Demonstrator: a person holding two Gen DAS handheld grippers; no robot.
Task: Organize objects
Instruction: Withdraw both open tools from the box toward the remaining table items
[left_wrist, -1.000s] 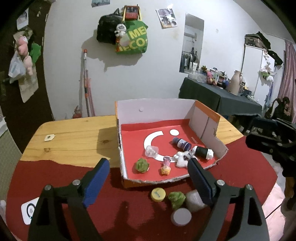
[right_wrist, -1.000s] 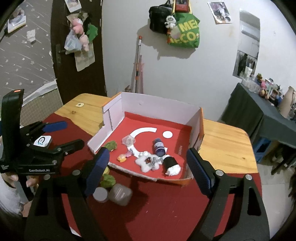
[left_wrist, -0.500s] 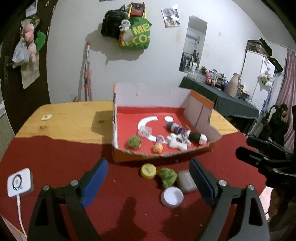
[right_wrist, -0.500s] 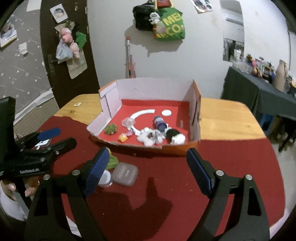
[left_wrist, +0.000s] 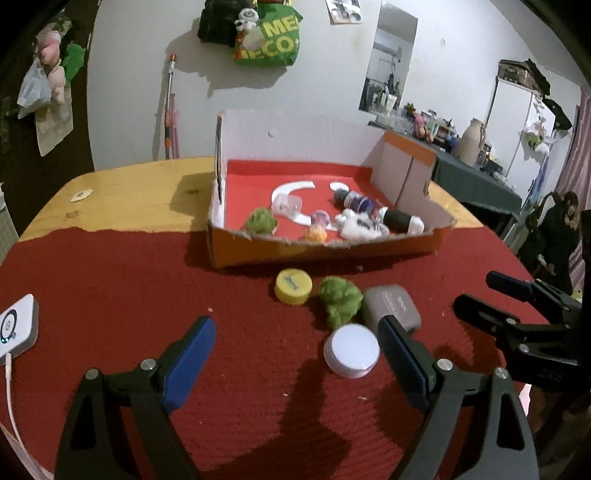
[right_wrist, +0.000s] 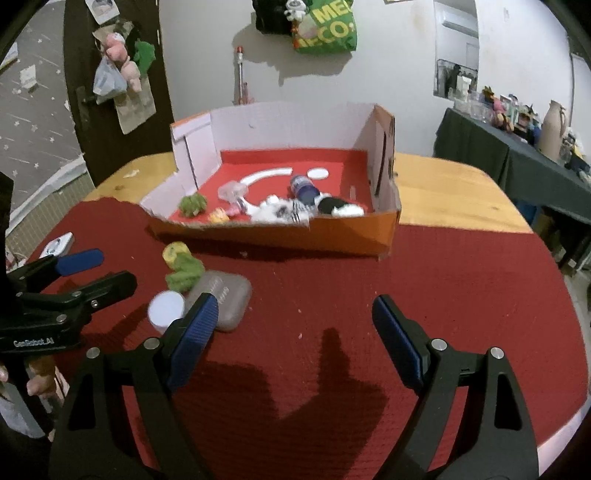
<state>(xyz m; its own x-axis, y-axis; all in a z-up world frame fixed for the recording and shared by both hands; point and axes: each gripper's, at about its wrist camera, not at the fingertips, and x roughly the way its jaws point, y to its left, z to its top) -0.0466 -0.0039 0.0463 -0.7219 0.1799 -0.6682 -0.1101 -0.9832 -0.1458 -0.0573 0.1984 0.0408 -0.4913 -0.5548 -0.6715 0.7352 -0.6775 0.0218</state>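
Observation:
An open cardboard box (left_wrist: 325, 247) with a red floor holds several small items on the red cloth; it also shows in the right wrist view (right_wrist: 280, 232). In front of it lie a yellow cap (left_wrist: 293, 286), a green fuzzy lump (left_wrist: 341, 301), a grey case (left_wrist: 391, 304) and a white round lid (left_wrist: 351, 350). My left gripper (left_wrist: 295, 363) is open and empty, low over the cloth, its right finger beside the white lid. My right gripper (right_wrist: 295, 338) is open and empty, right of the grey case (right_wrist: 221, 295) and white lid (right_wrist: 166, 308).
A small white device (left_wrist: 16, 328) with a cable lies at the cloth's left edge. The bare wooden tabletop (left_wrist: 122, 199) lies behind and beside the box. A dark side table (right_wrist: 517, 158) with clutter stands at the right. Bags hang on the wall behind.
Both grippers have dropped lower and closer to the loose items in front of the box. Both stay open and empty.

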